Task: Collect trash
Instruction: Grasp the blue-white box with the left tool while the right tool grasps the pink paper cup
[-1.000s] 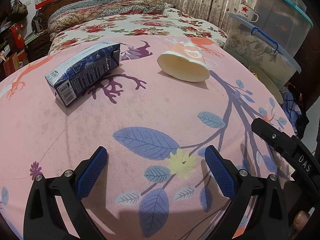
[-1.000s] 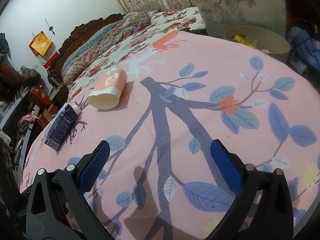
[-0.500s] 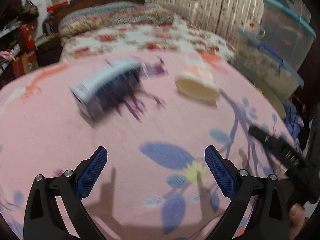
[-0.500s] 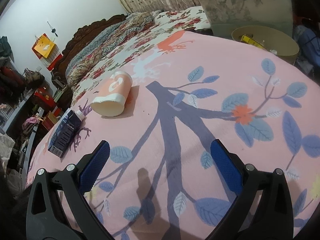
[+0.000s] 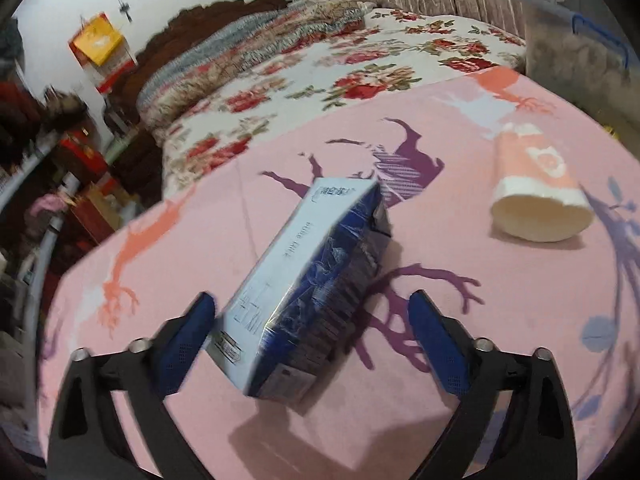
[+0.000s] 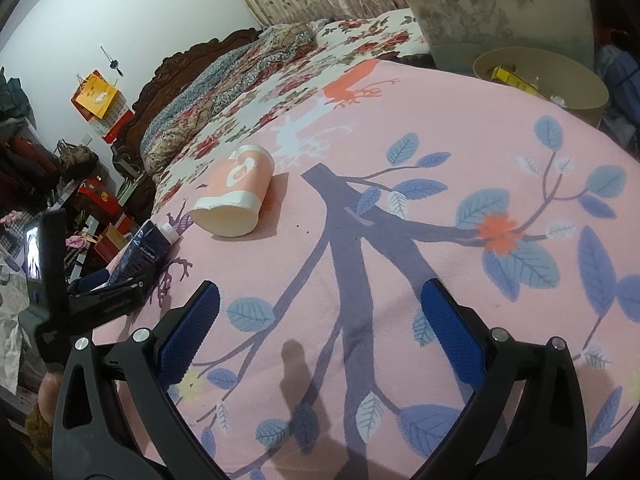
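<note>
A dark blue and white milk carton (image 5: 308, 292) lies on its side on the pink cloth. My left gripper (image 5: 316, 340) is open, its fingers on either side of the carton's near end. The left pad looks close to the carton; the right pad is apart from it. A pink and white paper cup (image 5: 536, 200) lies on its side to the right. In the right wrist view the cup (image 6: 236, 200) and carton (image 6: 146, 248) lie far left, with the left gripper (image 6: 104, 284) at the carton. My right gripper (image 6: 316, 336) is open and empty over the cloth.
A tan round bin (image 6: 540, 76) holding a yellow box stands beyond the far right edge of the pink cloth. Clear storage boxes (image 6: 500, 12) stand behind it. A floral bed (image 5: 340, 68) lies beyond the table. Cluttered shelves (image 6: 40, 184) are on the left.
My left gripper has moved forward and left to the carton, which now lies between its open fingers. My right gripper has shifted slightly and stays open.
</note>
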Motion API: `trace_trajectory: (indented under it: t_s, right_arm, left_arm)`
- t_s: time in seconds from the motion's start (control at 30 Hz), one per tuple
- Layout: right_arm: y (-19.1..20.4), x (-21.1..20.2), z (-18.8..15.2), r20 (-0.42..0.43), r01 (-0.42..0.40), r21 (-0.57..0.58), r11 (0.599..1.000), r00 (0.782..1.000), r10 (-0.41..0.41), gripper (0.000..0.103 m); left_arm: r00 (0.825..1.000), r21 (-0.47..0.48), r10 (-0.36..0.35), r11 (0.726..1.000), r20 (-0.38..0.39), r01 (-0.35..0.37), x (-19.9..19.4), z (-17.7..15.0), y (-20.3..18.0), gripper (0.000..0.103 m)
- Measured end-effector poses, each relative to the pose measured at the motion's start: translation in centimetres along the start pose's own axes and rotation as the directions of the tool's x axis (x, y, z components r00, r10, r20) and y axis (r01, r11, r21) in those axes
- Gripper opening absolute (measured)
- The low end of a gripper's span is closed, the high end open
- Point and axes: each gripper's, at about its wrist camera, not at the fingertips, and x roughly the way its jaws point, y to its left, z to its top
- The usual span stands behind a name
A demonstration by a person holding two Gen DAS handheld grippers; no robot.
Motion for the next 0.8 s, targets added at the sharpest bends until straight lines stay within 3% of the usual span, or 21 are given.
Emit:
trace_trajectory:
  t_s: [0.03, 0.07, 0.33, 0.4, 0.43, 0.47, 0.5, 0.53, 0.6, 0.63, 0.73, 0.8]
  right_arm:
    - [0.1, 0.5, 0.5, -0.008, -0.006, -0.007, 1.000, 1.000, 0.006, 0.100]
    - [0.3, 1.1, 1.2, -0.021, -0.006, -0.013, 1.000, 1.000, 0.006, 0.100]
    - [3.4, 8.6, 8.9, -0.096, -0.153, 0.043, 0.987, 0.983, 0.157, 0.099]
    - [4.4, 10.9, 9.2, -0.168, -0.190, 0.043, 0.981, 0.966, 0.194, 0.086]
    - [4.8, 11.8, 9.1, -0.203, -0.199, 0.041, 0.979, 0.958, 0.203, 0.081]
    - [5.2, 12.2, 8.9, -0.206, -0.202, 0.022, 0.979, 0.957, 0.203, 0.074]
    - [5.9, 12.2, 8.5, -0.205, -0.191, -0.023, 0.981, 0.962, 0.183, 0.052]
    - [6.4, 12.7, 7.9, -0.254, -0.220, -0.037, 0.975, 0.946, 0.204, 0.044]
    - [6.0, 12.2, 7.2, -0.260, -0.240, -0.006, 0.971, 0.938, 0.230, 0.032]
    - [5.5, 11.8, 6.8, -0.273, -0.256, 0.021, 0.967, 0.929, 0.252, 0.031]
    - [3.0, 9.7, 5.6, -0.282, -0.323, 0.129, 0.938, 0.895, 0.347, 0.029]
    - [1.6, 7.9, 5.0, -0.275, -0.332, 0.128, 0.935, 0.894, 0.355, 0.029]
  left_arm:
    - [1.000, 0.001, 0.027, 1.000, 0.015, -0.027, -0.3, -0.2, 0.0, 0.062]
    - [0.999, 0.002, 0.024, 1.000, 0.024, -0.024, -0.6, -0.4, 0.3, 0.058]
    - [0.998, -0.046, -0.050, 0.998, 0.037, 0.051, -3.1, -2.6, 1.3, 0.052]
    - [0.997, -0.034, -0.063, 0.997, 0.034, 0.064, -3.4, -2.8, 1.1, 0.054]
    - [0.997, -0.029, -0.068, 0.997, 0.025, 0.069, -3.2, -2.6, 1.1, 0.066]
    - [0.998, -0.025, -0.066, 0.997, 0.007, 0.067, -2.6, -2.3, 1.1, 0.070]
    - [0.998, -0.017, -0.062, 0.998, 0.001, 0.062, -2.0, -1.8, 1.1, 0.076]
    - [0.998, -0.004, -0.062, 0.998, -0.003, 0.062, -1.4, -1.5, 1.0, 0.076]
    - [0.997, -0.002, -0.068, 0.998, -0.029, 0.068, -0.2, -1.1, 1.0, 0.073]
    - [0.994, -0.015, -0.092, 0.996, -0.055, 0.091, 0.5, -1.0, 1.1, 0.061]
    - [0.992, -0.063, -0.114, 0.992, -0.061, 0.110, 0.1, -1.3, 1.2, 0.056]
    - [0.982, -0.096, -0.178, 0.980, -0.064, 0.172, -0.9, -1.7, 0.9, 0.054]
